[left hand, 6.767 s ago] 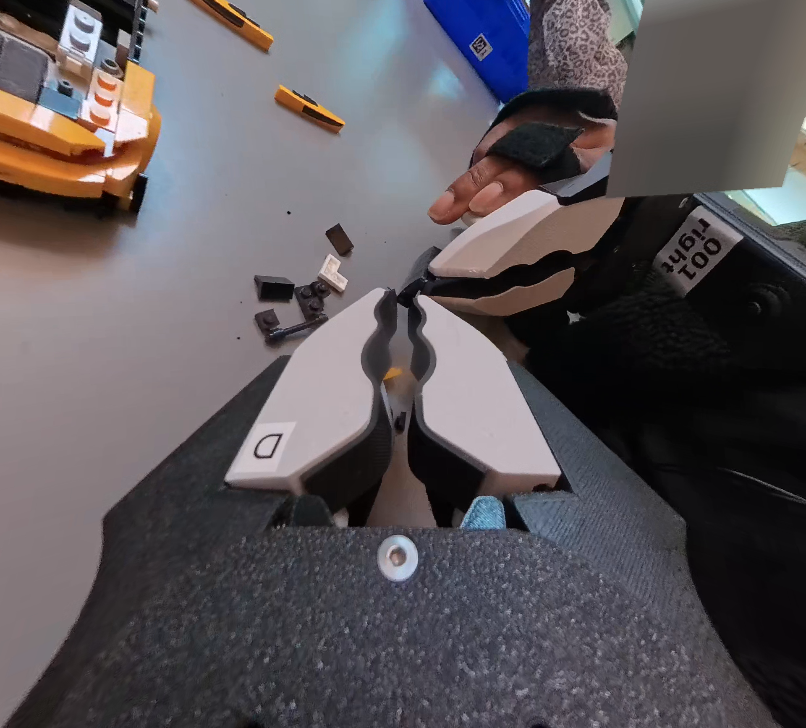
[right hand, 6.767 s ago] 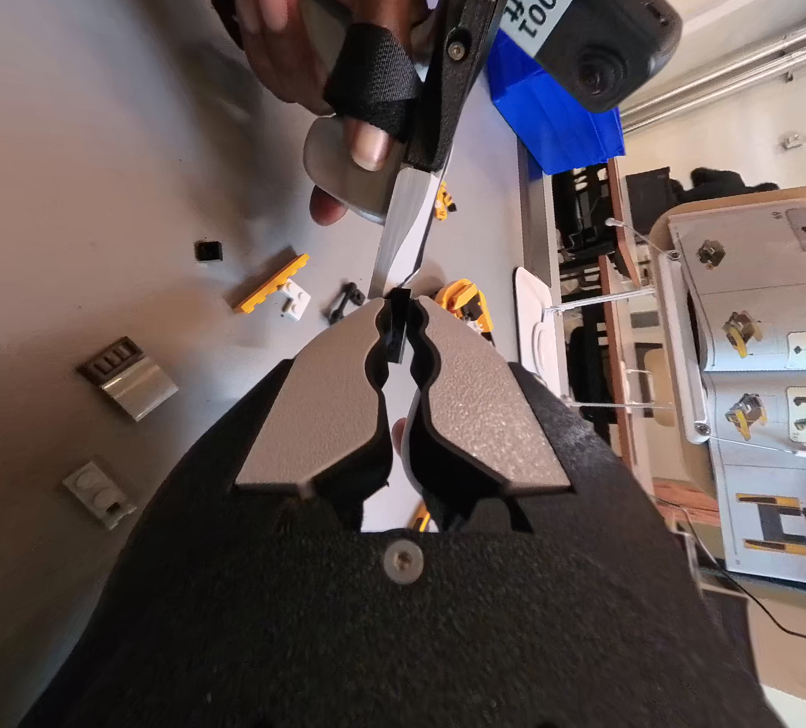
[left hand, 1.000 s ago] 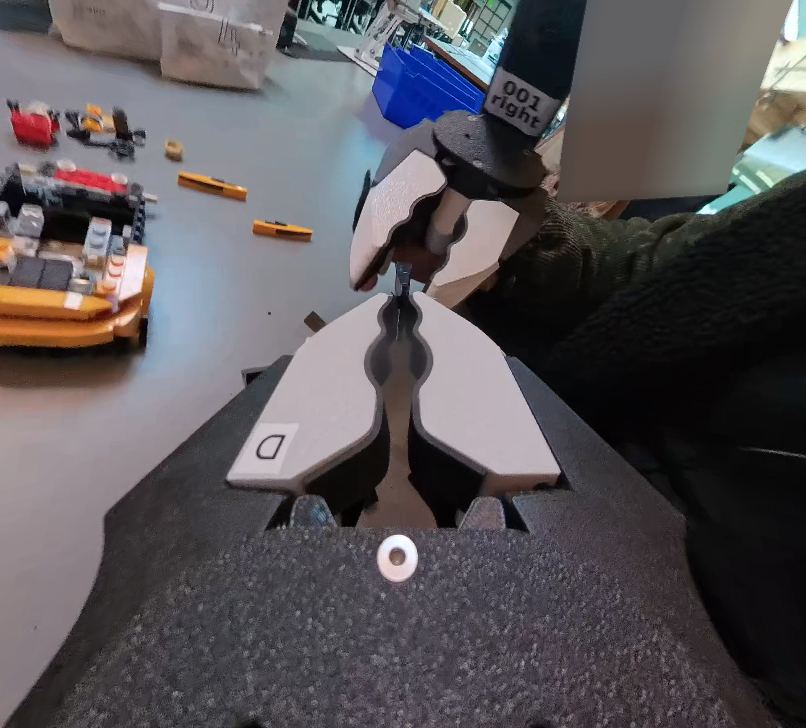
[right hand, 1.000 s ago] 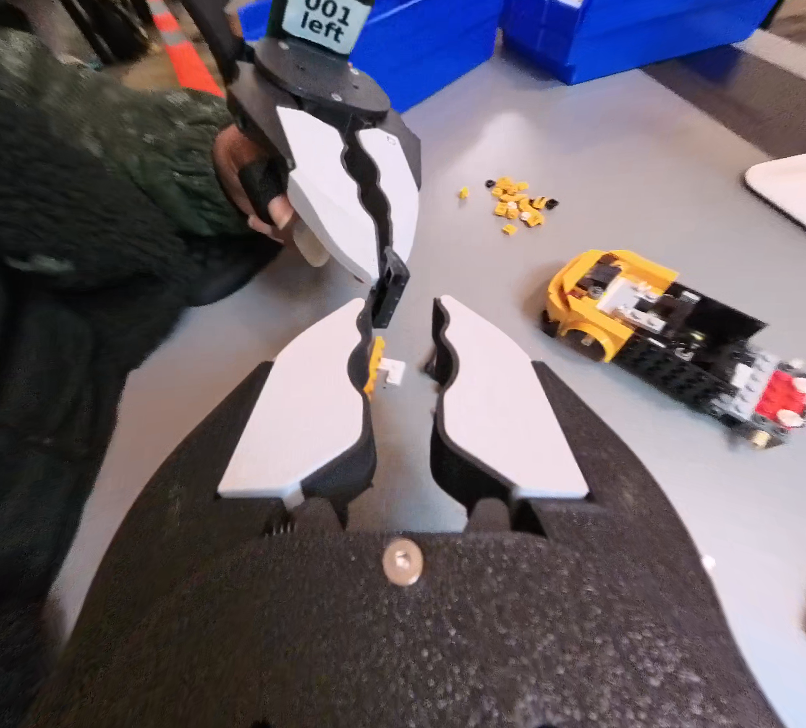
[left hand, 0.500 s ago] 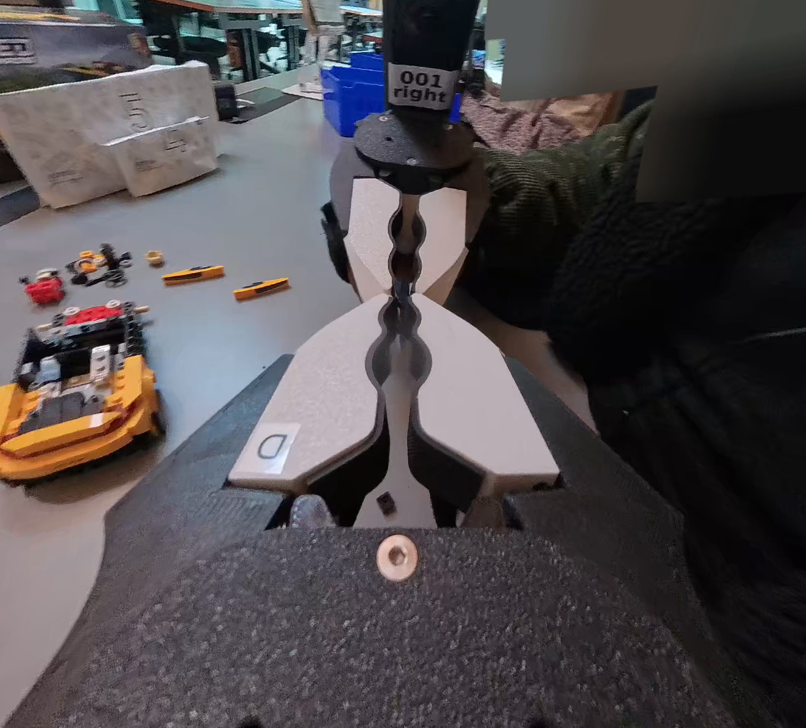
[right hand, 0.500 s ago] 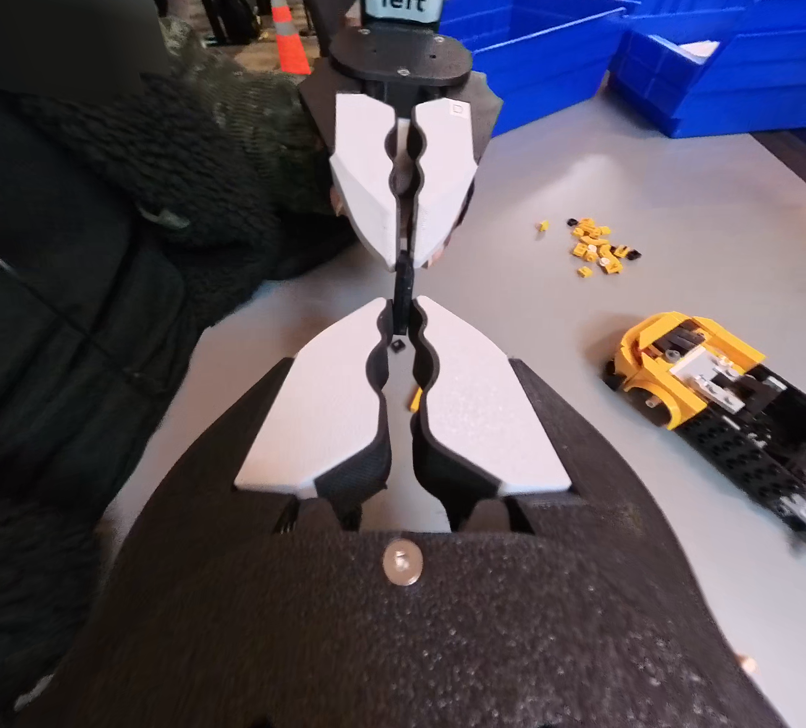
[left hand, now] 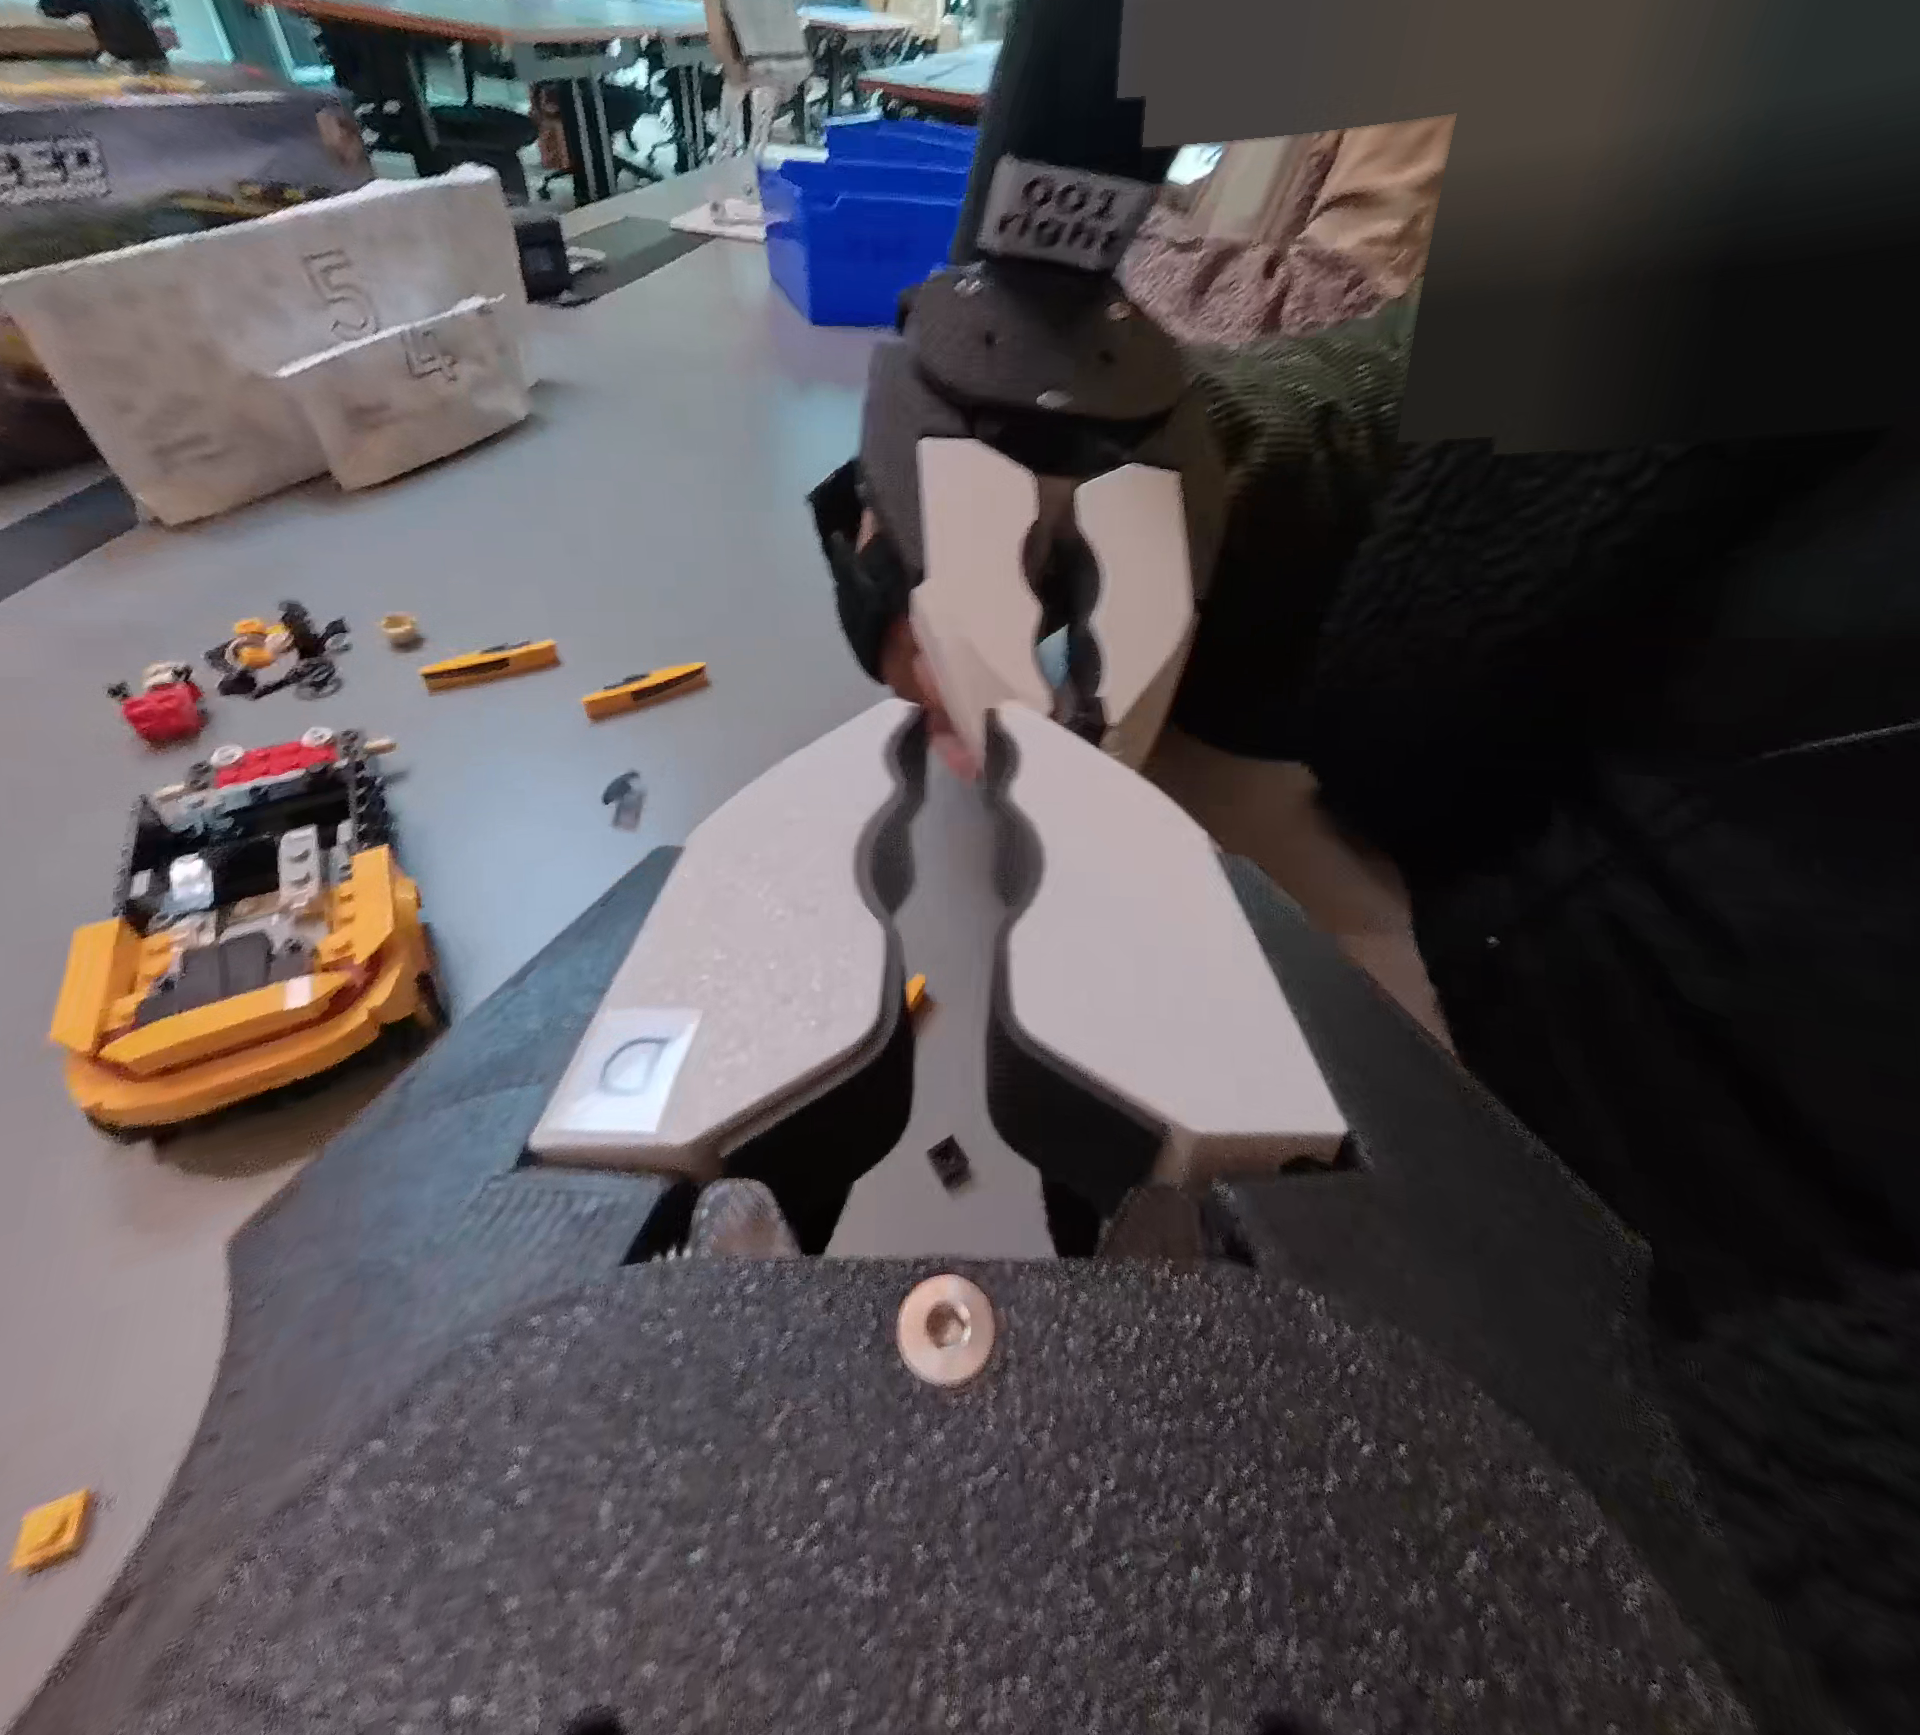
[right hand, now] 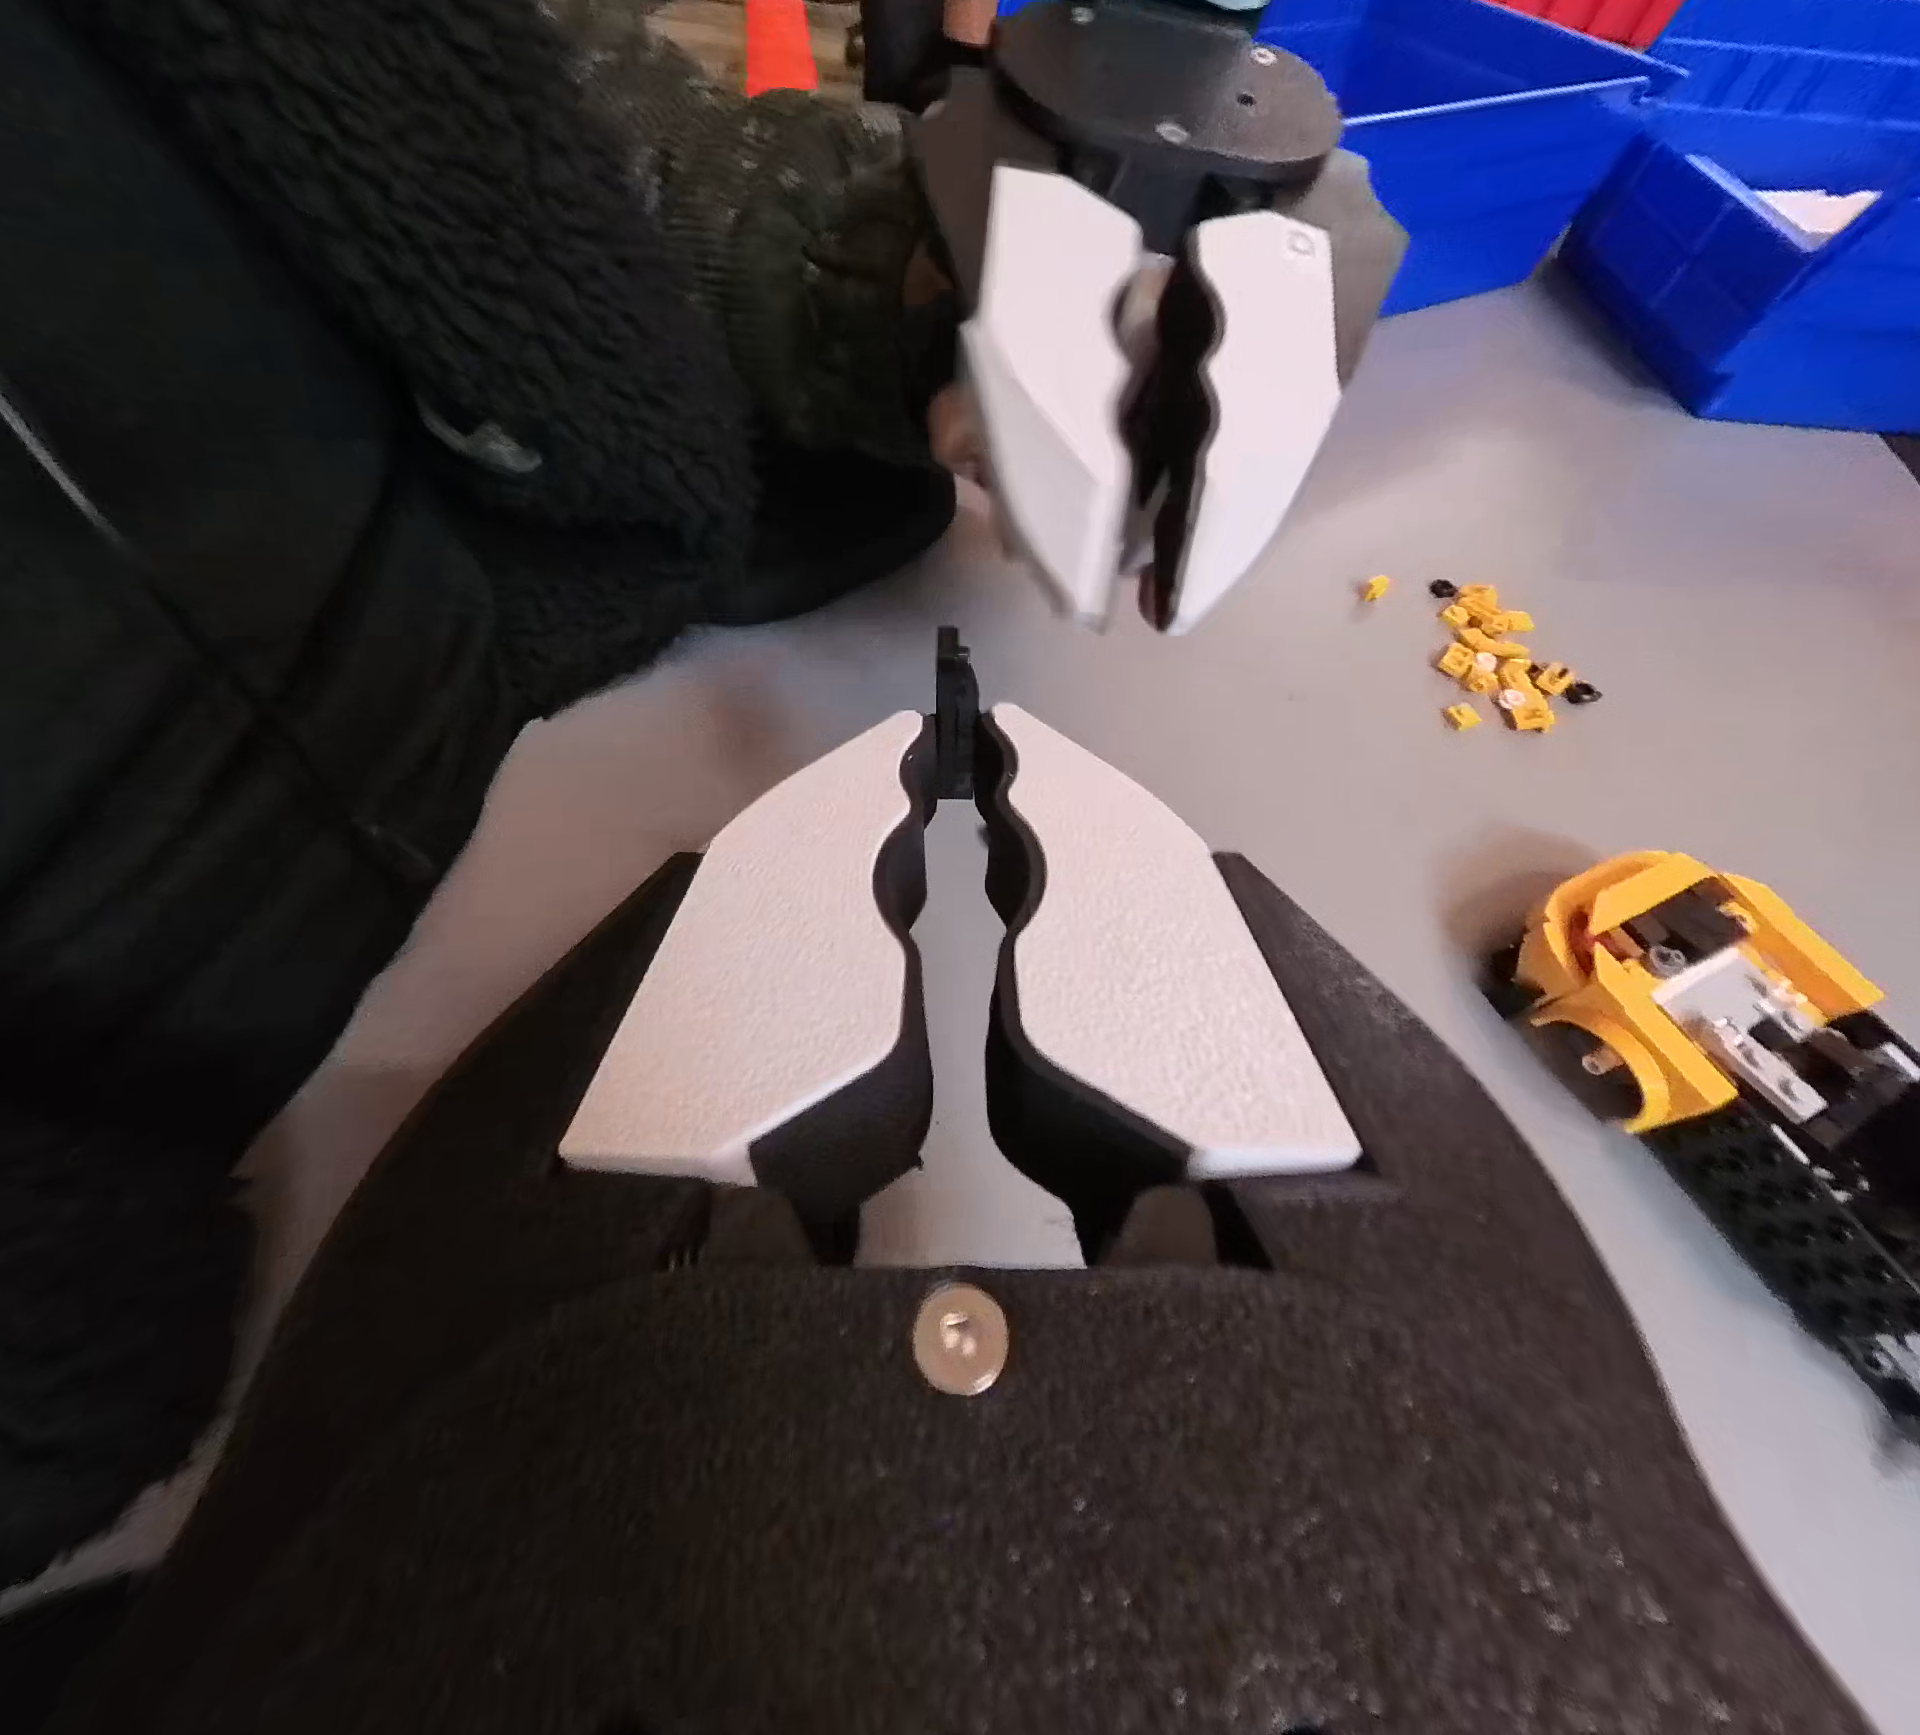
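My right gripper (right hand: 956, 729) is shut on a small black brick piece (right hand: 954, 709), which stands upright out of its fingertips above the grey table (right hand: 1299, 802). My left gripper (left hand: 951, 735) is open with nothing between its pads. In the right wrist view it (right hand: 1132, 620) hangs just beyond and to the right of the black piece, clear of it. In the left wrist view the right gripper (left hand: 1049, 729) points at me, close behind my left fingertips.
A part-built yellow and black brick car (left hand: 239, 947) (right hand: 1714, 989) lies on the table. Also there are small yellow pieces (right hand: 1496, 657), two yellow strips (left hand: 488, 662), a loose black bit (left hand: 623, 797), white paper bags (left hand: 291, 345) and blue bins (right hand: 1558, 158). A person's dark sleeve (right hand: 520, 283) lies alongside.
The right gripper closed on the black piece while the left still held it. The left gripper has now opened, let go and drawn away, so the right holds it alone.
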A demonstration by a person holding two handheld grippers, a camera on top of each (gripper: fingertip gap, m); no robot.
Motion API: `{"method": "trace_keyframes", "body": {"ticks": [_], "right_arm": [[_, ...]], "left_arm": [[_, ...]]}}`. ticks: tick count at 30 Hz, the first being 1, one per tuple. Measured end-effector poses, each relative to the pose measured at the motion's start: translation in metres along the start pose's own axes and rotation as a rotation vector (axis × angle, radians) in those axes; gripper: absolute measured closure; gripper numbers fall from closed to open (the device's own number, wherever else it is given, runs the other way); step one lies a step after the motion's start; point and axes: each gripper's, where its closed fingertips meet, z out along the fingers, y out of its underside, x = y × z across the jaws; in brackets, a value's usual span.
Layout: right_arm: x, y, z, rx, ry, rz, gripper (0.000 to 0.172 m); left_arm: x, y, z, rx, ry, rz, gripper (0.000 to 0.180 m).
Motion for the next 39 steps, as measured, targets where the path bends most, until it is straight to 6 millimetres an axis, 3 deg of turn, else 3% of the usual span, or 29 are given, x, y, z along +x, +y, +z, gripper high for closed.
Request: {"method": "trace_keyframes", "body": {"ticks": [7, 11, 24, 31, 39], "right_arm": [[0.012, -0.012, -0.014, 0.136, 0.02, 0.095, 0.165], [0.01, -0.013, -0.011, 0.124, 0.008, 0.098, 0.165], [0.008, -0.012, -0.01, 0.099, 0.057, 0.06, 0.165], [-0.015, -0.012, -0.006, 0.062, -0.042, -0.029, 0.165], [-0.026, 0.002, 0.001, -0.047, -0.072, -0.118, 0.165]], "left_arm": [[0.013, -0.005, 0.003, 0.001, 0.036, 0.057, 0.166], [0.016, 0.001, 0.011, -0.044, 0.024, 0.081, 0.175], [0.015, -0.003, 0.008, -0.019, 0.028, 0.004, 0.177], [0.037, 0.001, 0.005, -0.02, 0.263, -0.046, 0.177], [0.045, 0.014, 0.009, -0.059, 0.454, -0.343, 0.175]]}}
